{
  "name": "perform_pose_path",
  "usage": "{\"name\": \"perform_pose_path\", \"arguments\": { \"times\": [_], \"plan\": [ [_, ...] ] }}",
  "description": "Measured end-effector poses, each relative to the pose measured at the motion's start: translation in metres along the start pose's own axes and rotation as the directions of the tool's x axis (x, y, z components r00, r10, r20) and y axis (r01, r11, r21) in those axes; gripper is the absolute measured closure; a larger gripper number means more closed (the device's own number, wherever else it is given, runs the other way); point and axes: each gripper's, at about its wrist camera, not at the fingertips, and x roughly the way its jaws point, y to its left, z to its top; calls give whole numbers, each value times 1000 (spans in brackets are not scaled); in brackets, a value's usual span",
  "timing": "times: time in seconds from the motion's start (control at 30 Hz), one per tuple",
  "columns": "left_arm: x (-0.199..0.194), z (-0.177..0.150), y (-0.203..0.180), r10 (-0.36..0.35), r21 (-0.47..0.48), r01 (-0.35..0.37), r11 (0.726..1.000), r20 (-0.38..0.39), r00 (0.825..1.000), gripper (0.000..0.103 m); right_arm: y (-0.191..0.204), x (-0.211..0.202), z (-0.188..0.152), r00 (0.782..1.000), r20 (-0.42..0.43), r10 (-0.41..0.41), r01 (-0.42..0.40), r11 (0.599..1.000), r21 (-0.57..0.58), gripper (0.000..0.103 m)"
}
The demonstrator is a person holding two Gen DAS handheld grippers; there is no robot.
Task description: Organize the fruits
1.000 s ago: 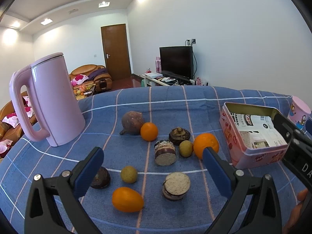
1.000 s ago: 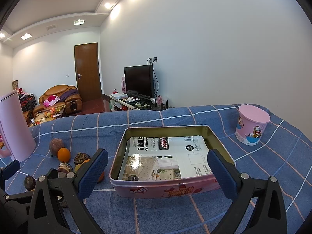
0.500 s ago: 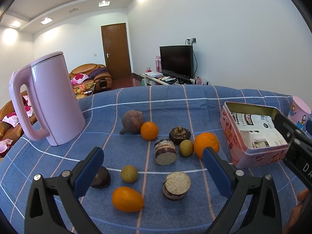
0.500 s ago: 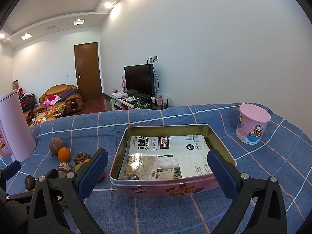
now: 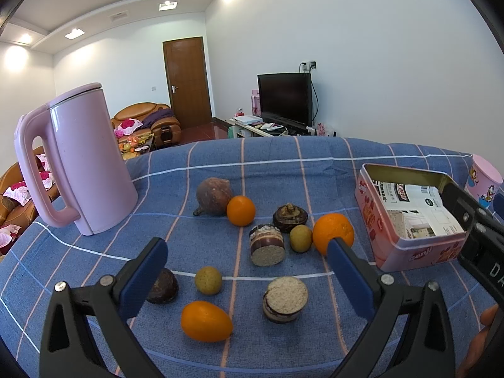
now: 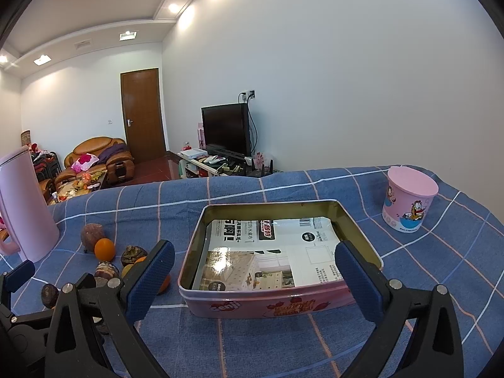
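Ten or so fruits and cut pieces lie loose on the blue checked cloth of the tabletop (image 5: 283,163), none yet in the pink tin (image 6: 280,302) that stands open to their right, lined with printed paper and otherwise bare. Left hand-held gripper (image 5: 245,271): released, jaws spread wide and holding nothing, poised above the near fruits, so that the oval orange fruit (image 5: 206,321), a small yellow-green fruit (image 5: 208,280) and a cut round piece (image 5: 285,299) lie in front of its opening. Right hand-held gripper (image 6: 252,280): likewise released and empty, aimed at the near wall of the tin, probably to steady or reach it while the other fetches. A large orange (image 5: 333,233) sits closest to the tin, with a smaller orange (image 5: 241,211) touching a brown round fruit (image 5: 214,196) farther back. The pink kettle (image 5: 85,160) stands to the left and a pink cartoon cup (image 6: 409,203) beyond the tin on the right, both clear of the working area. Judged from this layout, sorting has not begun; the nearest fruit looks the likeliest first pick.
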Motion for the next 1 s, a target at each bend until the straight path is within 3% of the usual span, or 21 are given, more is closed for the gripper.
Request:
{"name": "perform_pose_path", "arguments": {
  "times": [0.53, 1.0],
  "plan": [
    [1, -1, 4, 3, 11, -3, 1000, -6, 1000, 0, -1, 2, 0, 999, -18, 42, -42, 999, 12, 1],
    [9, 0, 43, 1, 1, -1, 1000, -30, 1000, 0, 17, 0, -5, 989, -28, 142, -143, 988, -52, 1]
  ]
}}
